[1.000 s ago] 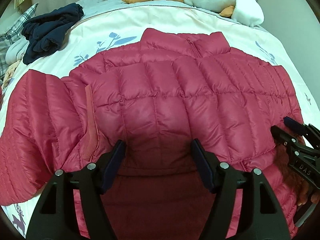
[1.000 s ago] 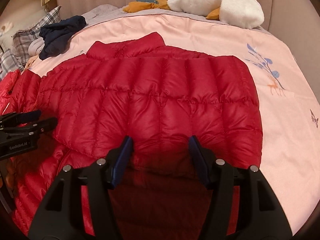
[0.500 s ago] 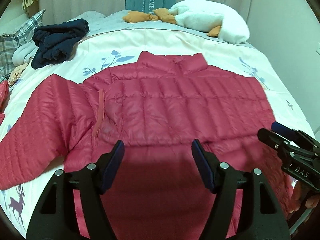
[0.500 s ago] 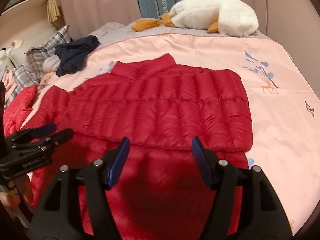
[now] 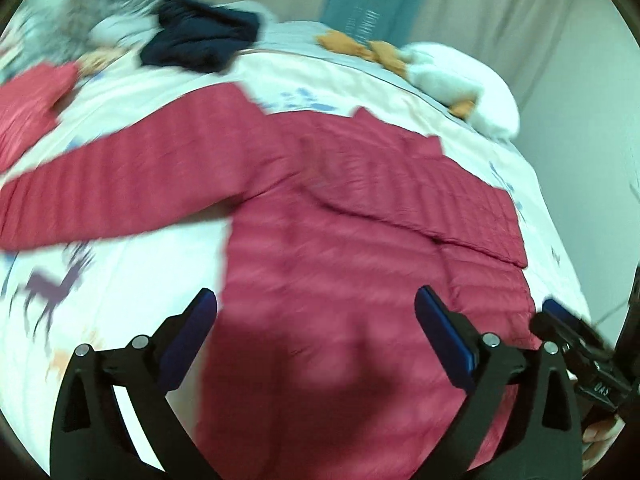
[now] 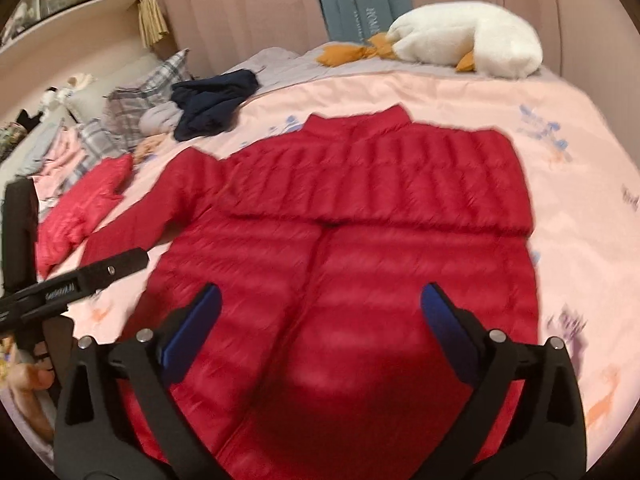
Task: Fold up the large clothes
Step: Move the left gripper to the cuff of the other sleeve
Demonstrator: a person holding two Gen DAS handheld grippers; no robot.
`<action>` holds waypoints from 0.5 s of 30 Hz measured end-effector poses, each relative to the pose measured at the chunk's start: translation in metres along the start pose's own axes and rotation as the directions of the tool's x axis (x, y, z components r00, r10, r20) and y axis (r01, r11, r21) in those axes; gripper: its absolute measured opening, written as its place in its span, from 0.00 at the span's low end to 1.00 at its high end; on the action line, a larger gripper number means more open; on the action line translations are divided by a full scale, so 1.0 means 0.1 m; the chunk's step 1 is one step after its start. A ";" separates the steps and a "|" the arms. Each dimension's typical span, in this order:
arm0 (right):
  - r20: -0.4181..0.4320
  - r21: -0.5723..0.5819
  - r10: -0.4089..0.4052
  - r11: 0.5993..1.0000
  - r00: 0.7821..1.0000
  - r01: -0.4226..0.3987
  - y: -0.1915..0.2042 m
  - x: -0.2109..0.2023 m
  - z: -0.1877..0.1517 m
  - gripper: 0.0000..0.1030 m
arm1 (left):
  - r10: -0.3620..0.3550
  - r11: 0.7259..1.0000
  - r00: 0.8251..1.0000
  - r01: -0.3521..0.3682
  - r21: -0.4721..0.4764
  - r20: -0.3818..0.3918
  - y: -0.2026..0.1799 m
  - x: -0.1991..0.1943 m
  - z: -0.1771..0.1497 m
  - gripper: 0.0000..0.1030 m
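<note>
red puffy quilted jacket (image 6: 344,248) lies flat on the pale pink printed bedspread (image 6: 572,208), collar at the far end. one sleeve is folded across the chest as a band, and the other sleeve (image 5: 132,184) sticks out to the left side.

the left wrist view is blurry, but it shows that long sleeve best, and a purple deer print (image 5: 56,284) on the bedspread beside it. the right wrist view is sharper (you can see the front seam running down the middle of the jacket). only that view shows the wooden shelf (image 6: 72,20) and the grey checked pillows (image 6: 136,100) at the far left. both views show the dark navy bundle of clothes (image 6: 212,104), the white plush goose with orange feet (image 6: 464,40) and a second red piece of clothing (image 6: 80,208) off to the left.

the left gripper (image 5: 316,328) has its blue pads spread wide with nothing between them. it hangs over the jacket's lower left part, with its left pad over the bedspread. the right gripper (image 6: 320,320) is spread wide too and grips nothing. it hangs over the lower middle of the jacket. each gripper peeks into the other view's edge.
</note>
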State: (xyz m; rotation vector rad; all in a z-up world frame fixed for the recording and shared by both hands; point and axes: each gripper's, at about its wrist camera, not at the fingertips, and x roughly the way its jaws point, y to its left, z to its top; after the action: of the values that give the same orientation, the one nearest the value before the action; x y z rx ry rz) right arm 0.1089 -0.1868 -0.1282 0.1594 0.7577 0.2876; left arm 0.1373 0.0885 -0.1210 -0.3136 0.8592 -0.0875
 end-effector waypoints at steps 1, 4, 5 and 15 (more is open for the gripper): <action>-0.004 0.013 0.008 1.000 1.000 -0.008 0.01 -0.02 -0.05 0.98 | 0.003 0.999 1.000 -0.003 -0.039 0.003 0.13 -0.06 -0.04 0.97; 0.000 0.079 0.038 0.996 0.999 -0.038 0.00 -0.13 -0.22 0.98 | -0.001 0.981 1.000 0.003 -0.195 0.011 0.60 -0.24 -0.16 0.97; 0.005 0.110 0.058 0.992 0.998 -0.058 -0.01 -0.17 -0.29 0.98 | -0.013 0.965 1.000 0.017 -0.261 0.019 0.78 -0.31 -0.20 0.98; 0.032 0.194 0.082 0.977 0.996 -0.087 -0.02 -0.39 -0.41 0.98 | -0.010 0.772 0.989 0.103 -0.627 0.150 1.98 -0.72 -0.47 0.99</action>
State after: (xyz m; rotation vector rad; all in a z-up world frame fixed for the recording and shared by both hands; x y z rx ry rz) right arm 0.0540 -0.1989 -0.1326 0.3811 0.7563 0.2912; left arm 0.0445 0.2804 -0.1578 -0.9777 0.7176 0.1771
